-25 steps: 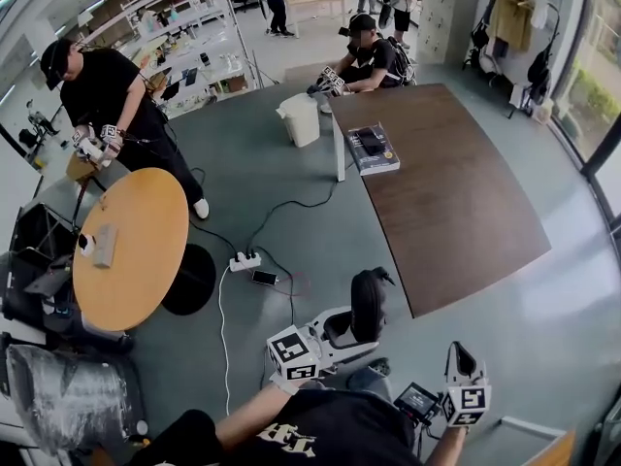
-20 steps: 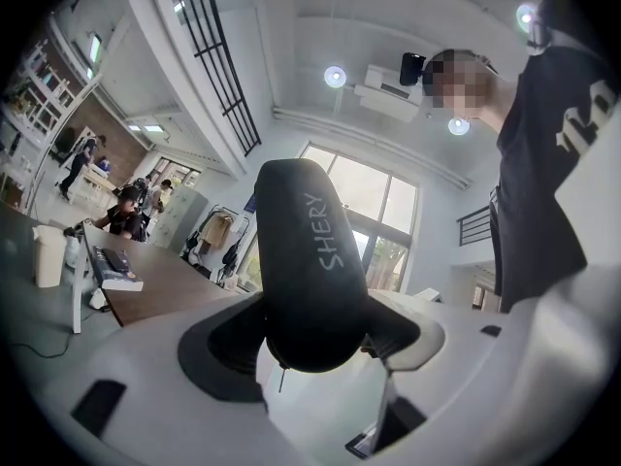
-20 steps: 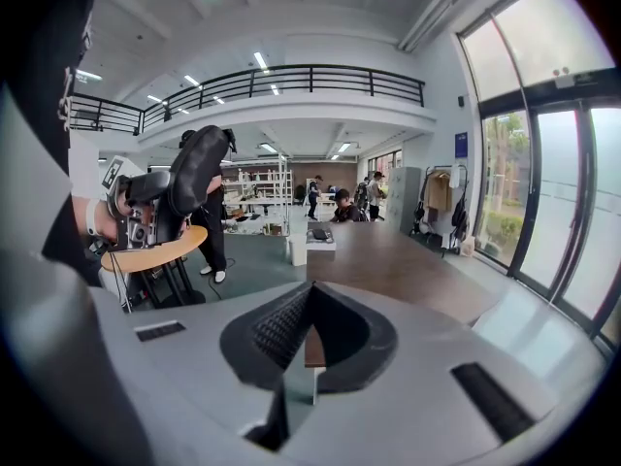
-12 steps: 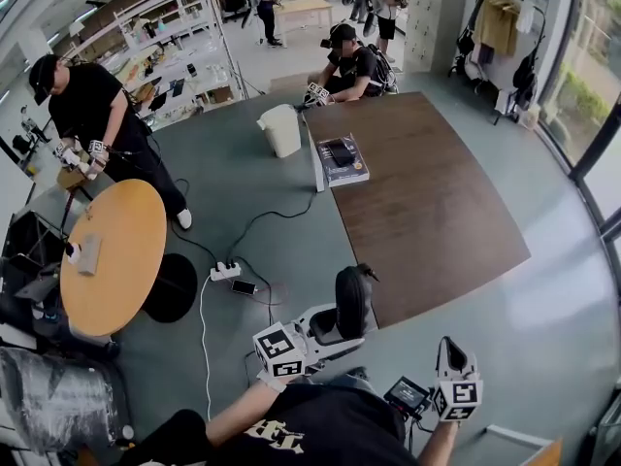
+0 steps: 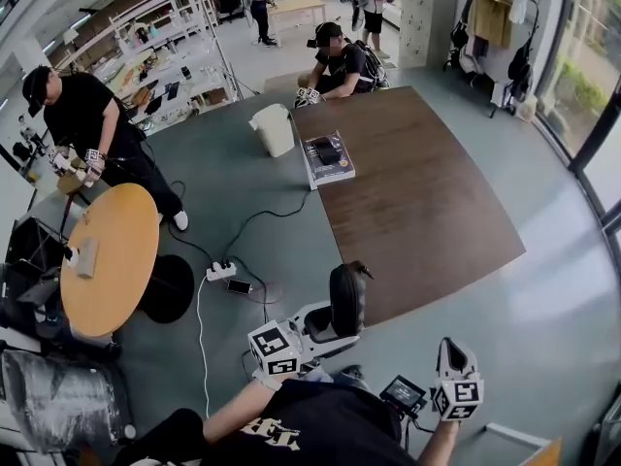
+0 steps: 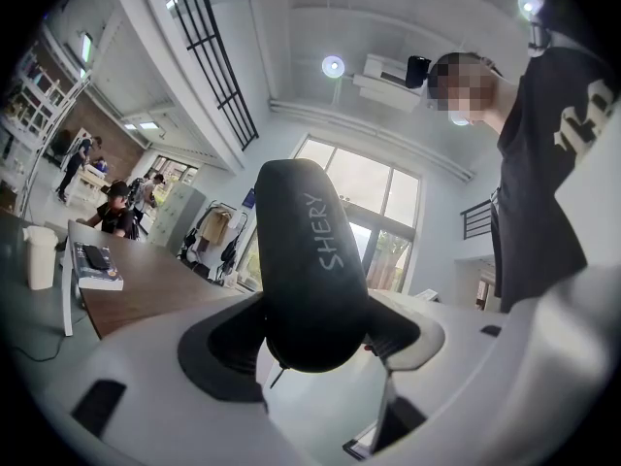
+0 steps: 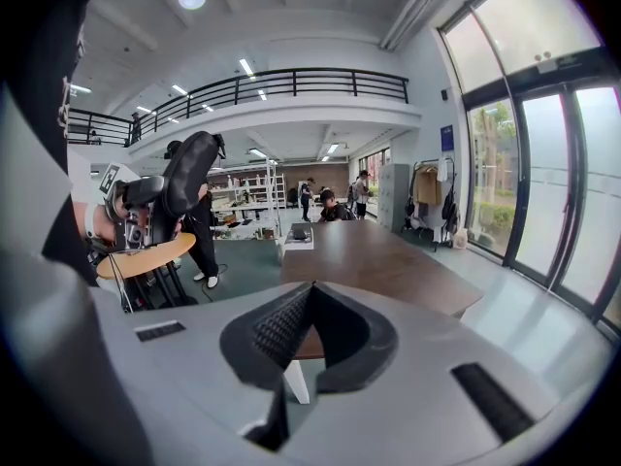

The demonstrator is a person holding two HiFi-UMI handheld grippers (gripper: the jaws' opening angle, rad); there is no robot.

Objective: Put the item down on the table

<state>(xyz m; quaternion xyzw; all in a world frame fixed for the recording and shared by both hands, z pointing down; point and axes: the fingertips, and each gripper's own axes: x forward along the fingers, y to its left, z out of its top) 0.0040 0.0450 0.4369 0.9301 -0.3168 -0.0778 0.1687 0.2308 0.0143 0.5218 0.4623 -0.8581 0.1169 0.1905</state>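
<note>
A black oblong case (image 5: 346, 299) printed "SHERY" (image 6: 309, 260) stands upright between the white jaws of my left gripper (image 5: 333, 322), which is shut on it (image 6: 312, 343). In the head view the case hangs over the grey floor, just short of the near corner of the big brown table (image 5: 427, 202). My right gripper (image 5: 452, 355) is low at the right, near my body, off the table. Its jaws (image 7: 309, 294) meet with nothing between them. The table (image 7: 374, 250) stretches ahead of it.
A flat box (image 5: 327, 158) with dark items lies at the table's far left edge, and a person sits behind it. A white bin (image 5: 275, 129), a power strip (image 5: 220, 271) and cables are on the floor. A round orange table (image 5: 107, 260) stands left.
The view has shifted toward the brown table, whose near corner now lies close to the held case. Both grippers keep their hold and pose.
</note>
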